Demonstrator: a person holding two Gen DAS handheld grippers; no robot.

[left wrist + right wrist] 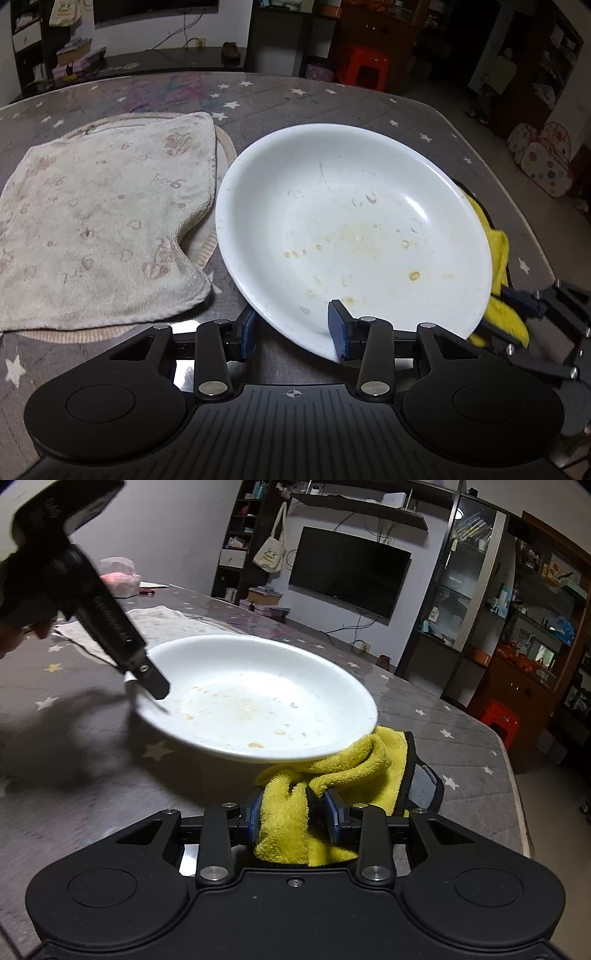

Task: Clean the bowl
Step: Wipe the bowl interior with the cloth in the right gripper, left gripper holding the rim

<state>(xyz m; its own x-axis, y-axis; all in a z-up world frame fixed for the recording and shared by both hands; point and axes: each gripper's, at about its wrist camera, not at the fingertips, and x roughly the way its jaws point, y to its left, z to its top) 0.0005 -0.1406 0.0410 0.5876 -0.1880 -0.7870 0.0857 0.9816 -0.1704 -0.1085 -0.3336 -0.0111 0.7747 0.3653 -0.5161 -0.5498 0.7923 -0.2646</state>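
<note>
We saw the left hand-held gripper [295, 328] angled down at the white bowl [354, 236], its jaws wide apart astride the near rim at lower centre, not yet closed. The stained bowl sat tilted on the star-patterned counter [424, 122]. The right hand-held gripper [295, 814], held low, had its jaws clamped on the yellow cloth [332, 768] tucked under the bowl's edge. A beige towel [103, 229] lay at left.
</note>
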